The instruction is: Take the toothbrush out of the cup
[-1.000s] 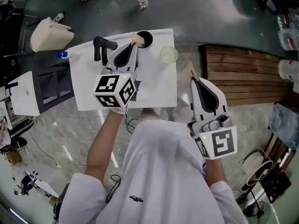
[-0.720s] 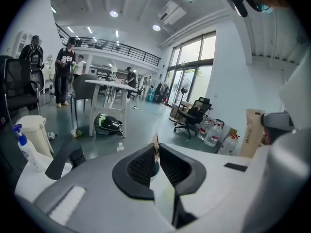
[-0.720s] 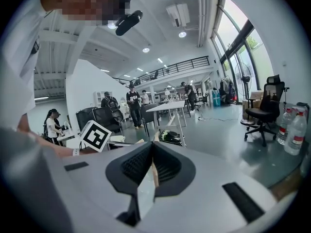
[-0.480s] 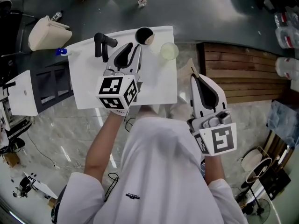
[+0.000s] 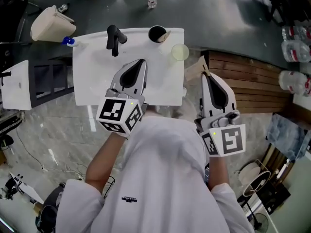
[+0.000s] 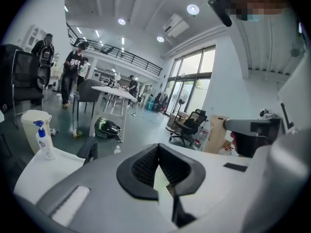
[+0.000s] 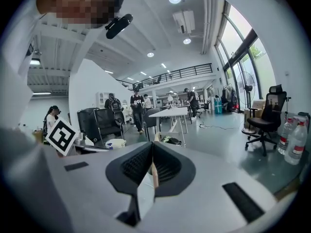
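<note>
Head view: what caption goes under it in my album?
Left gripper and right gripper hover near the sink; toothbrush sits in the cup.

— Status of the left gripper [image 6: 158, 148]?
— Jaws closed, tips meeting.
— Beyond it?
— Far left: spray bottle [image 6: 43, 140] just beside a white bin [image 6: 33, 125]. Black bag [image 6: 108, 128] on the floor by a table [image 6: 116, 93]. Chair [image 6: 188, 126] near the windows [image 6: 192, 81]. People [image 6: 73, 74] standing, back left.

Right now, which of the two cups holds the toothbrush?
The black cup at the counter's far edge: the tan toothbrush juts over its rim. The pale translucent cup beside it shows none.
</note>
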Demonstrator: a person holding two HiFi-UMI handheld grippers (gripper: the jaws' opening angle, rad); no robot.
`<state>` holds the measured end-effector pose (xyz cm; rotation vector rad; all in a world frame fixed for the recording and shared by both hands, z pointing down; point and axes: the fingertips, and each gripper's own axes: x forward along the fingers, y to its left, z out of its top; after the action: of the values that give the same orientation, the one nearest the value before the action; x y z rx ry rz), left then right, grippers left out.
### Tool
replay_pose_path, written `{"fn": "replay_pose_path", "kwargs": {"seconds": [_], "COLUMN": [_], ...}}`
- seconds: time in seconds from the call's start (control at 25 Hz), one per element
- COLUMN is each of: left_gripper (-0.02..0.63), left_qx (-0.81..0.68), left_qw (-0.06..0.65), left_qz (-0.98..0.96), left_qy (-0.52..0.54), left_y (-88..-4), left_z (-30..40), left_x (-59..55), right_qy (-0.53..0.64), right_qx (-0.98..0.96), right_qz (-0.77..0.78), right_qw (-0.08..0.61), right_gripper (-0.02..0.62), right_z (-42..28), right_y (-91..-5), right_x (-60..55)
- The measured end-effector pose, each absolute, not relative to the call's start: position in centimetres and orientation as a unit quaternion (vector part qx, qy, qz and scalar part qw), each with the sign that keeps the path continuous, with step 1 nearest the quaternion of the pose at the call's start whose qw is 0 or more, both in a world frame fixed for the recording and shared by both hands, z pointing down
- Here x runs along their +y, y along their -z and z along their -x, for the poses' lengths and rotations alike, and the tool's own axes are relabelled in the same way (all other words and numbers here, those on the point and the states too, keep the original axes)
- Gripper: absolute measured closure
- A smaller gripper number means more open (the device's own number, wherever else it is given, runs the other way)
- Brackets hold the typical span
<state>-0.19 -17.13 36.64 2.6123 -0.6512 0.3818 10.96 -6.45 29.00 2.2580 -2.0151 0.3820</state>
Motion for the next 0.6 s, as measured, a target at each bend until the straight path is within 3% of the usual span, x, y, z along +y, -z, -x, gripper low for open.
{"fn": "replay_pose_path", "kwargs": {"seconds": [0.6], "left_gripper": [0.6], "left_qx": [-0.4], "left_qw": [0.236], "left_qz": [-0.88], "left_qy": [-0.097], "left_y": [-35.6], "left_z": [-4.9], "left_x": [-10.6], "right_qy": [-0.091], "right_qx": [-0.801], "right_qz": [-0.589], "right_qw": [0.054], "right_gripper": [0.588], "right_z": [-17.9], "right_y": [-29.2], "right_x": [-5.9]}}
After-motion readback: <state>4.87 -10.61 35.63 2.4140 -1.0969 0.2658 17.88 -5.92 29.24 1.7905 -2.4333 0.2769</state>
